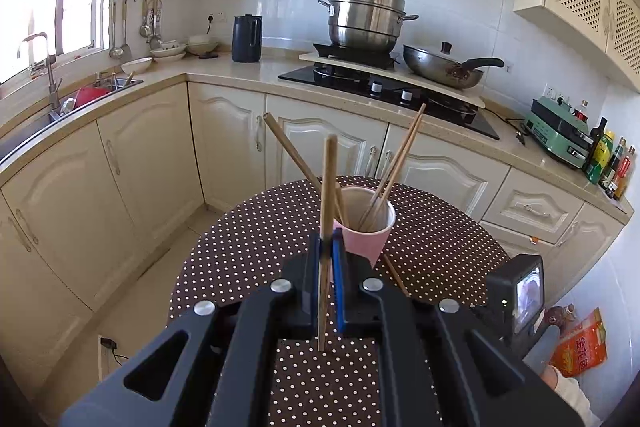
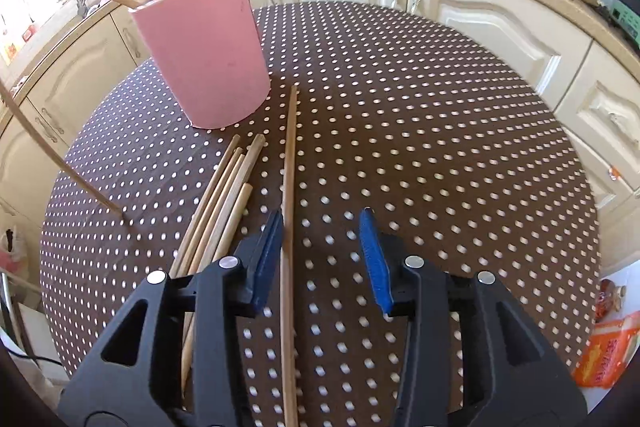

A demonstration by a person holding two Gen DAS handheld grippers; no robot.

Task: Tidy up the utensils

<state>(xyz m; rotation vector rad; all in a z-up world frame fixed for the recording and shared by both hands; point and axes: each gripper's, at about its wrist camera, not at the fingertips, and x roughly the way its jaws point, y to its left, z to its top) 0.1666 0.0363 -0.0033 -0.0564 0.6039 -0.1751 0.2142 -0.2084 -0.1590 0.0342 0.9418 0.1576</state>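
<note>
Kitchen with cream cabinets behind; round polka-dot surface point(image 2: 400, 147) in front, carrying a pink paper cup point(image 2: 204, 59). Partly done, by the look of it: several wooden chopsticks point(image 1: 396, 155) already standing in the cup, leaning against its rim. Left gripper point(image 1: 329, 267) closed on one more chopstick point(image 1: 327, 227), held near upright just this side of the cup, not yet dropped in. Right gripper point(image 2: 322, 259) open, low over the surface, straddling a single loose chopstick point(image 2: 289, 207) that lies flat, touching the left pad. Bundle of loose chopsticks point(image 2: 220, 203) just beside it, flat on the surface. Remaining, likely: held stick, single stick, bundle.
</note>
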